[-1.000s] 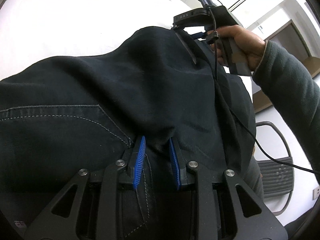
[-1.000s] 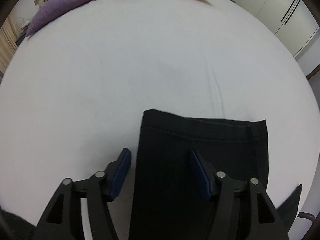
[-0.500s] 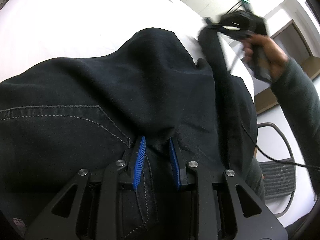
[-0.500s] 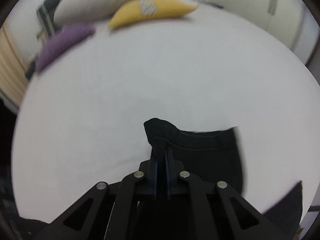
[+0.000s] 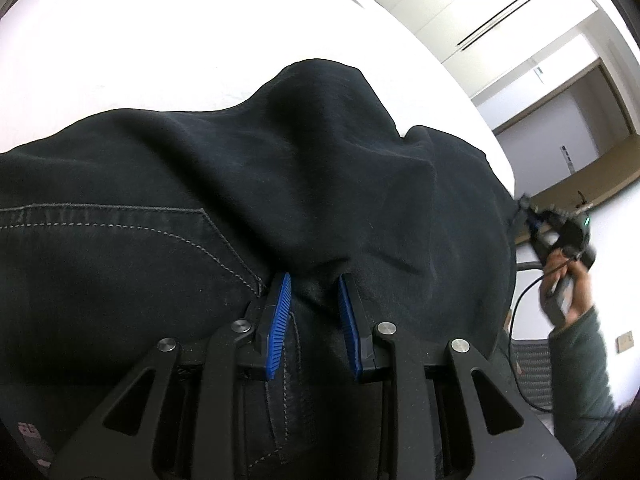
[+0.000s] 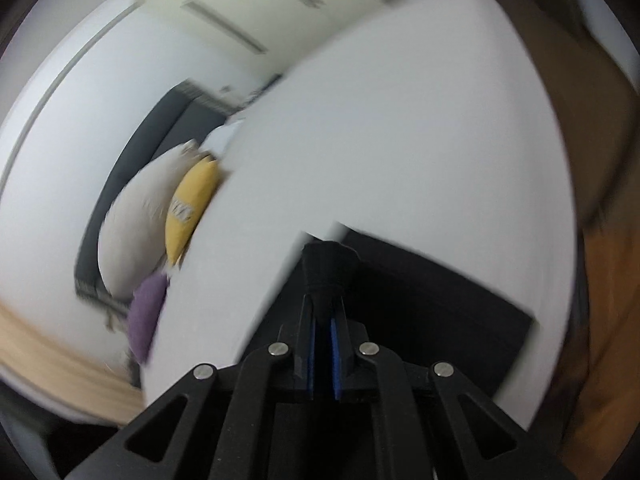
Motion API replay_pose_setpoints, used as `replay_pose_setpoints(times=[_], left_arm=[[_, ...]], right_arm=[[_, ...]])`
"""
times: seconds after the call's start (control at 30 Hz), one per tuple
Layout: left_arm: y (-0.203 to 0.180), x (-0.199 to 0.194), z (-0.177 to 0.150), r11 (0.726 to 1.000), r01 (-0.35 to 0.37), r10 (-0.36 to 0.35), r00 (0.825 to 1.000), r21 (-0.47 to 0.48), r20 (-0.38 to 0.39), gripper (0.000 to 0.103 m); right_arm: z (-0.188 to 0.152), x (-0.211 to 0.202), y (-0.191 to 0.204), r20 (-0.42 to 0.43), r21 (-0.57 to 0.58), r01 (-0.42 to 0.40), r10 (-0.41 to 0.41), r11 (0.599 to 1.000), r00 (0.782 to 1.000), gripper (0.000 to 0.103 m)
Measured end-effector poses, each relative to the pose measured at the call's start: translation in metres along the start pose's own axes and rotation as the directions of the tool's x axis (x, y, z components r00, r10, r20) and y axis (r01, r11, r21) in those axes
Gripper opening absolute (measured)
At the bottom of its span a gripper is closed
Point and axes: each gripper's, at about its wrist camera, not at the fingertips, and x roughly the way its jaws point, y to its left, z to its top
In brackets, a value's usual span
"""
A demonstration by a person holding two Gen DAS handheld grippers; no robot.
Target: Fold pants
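The black pants lie on the white bed. The left hand-held gripper pinches a bunch of cloth near the stitched pocket, its jaws narrow. The right hand-held gripper is closed tight on a dark hem. To fold well, I think the right one must carry its end level and taut. The long axis seems to run from the left grip toward the right one, but blur hides much.

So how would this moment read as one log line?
left fingers: clamped on pants | right fingers: shut on pants hem | surface: white bed
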Motion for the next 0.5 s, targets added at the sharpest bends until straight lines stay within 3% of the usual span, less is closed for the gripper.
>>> replay_pose_setpoints(times=[0.13, 0.2, 0.3, 0.37, 0.43, 0.47, 0.5], left_arm=[[-0.003, -0.001, 0.003, 1.000, -0.029, 0.029, 1.000, -0.002, -0.006, 0.024], [-0.006, -0.002, 0.004, 0.999, -0.041, 0.041, 0.999, -0.001, -0.009, 0.024], [-0.009, -0.002, 0.005, 0.998, -0.061, 0.061, 0.998, 0.000, -0.012, 0.024], [-0.010, -0.002, 0.005, 0.998, -0.067, 0.067, 0.998, -0.005, -0.012, 0.024], [-0.011, -0.002, 0.003, 0.998, -0.069, 0.069, 0.998, -0.002, -0.011, 0.024], [-0.012, -0.002, 0.003, 0.998, -0.070, 0.070, 0.997, 0.001, -0.010, 0.024], [-0.014, 0.000, 0.003, 0.997, -0.072, 0.072, 0.997, 0.004, -0.010, 0.024]], right_arm=[[-0.013, 0.012, -0.030, -0.046, 0.110, -0.053, 0.058, 0.993, 0.997, 0.011], [-0.012, 0.022, -0.031, -0.062, 0.141, -0.080, 0.089, 0.987, 0.994, 0.025], [-0.012, 0.017, -0.032, -0.061, 0.129, -0.090, 0.098, 0.988, 0.993, 0.037], [-0.002, 0.022, -0.025, -0.047, 0.125, -0.090, 0.096, 0.988, 0.994, 0.037], [0.002, 0.027, -0.021, -0.051, 0.101, -0.075, 0.081, 0.992, 0.995, 0.027], [0.003, 0.025, -0.022, -0.053, 0.105, -0.072, 0.077, 0.992, 0.996, 0.007], [0.004, 0.023, -0.026, -0.058, 0.123, -0.068, 0.075, 0.990, 0.995, 0.006]])
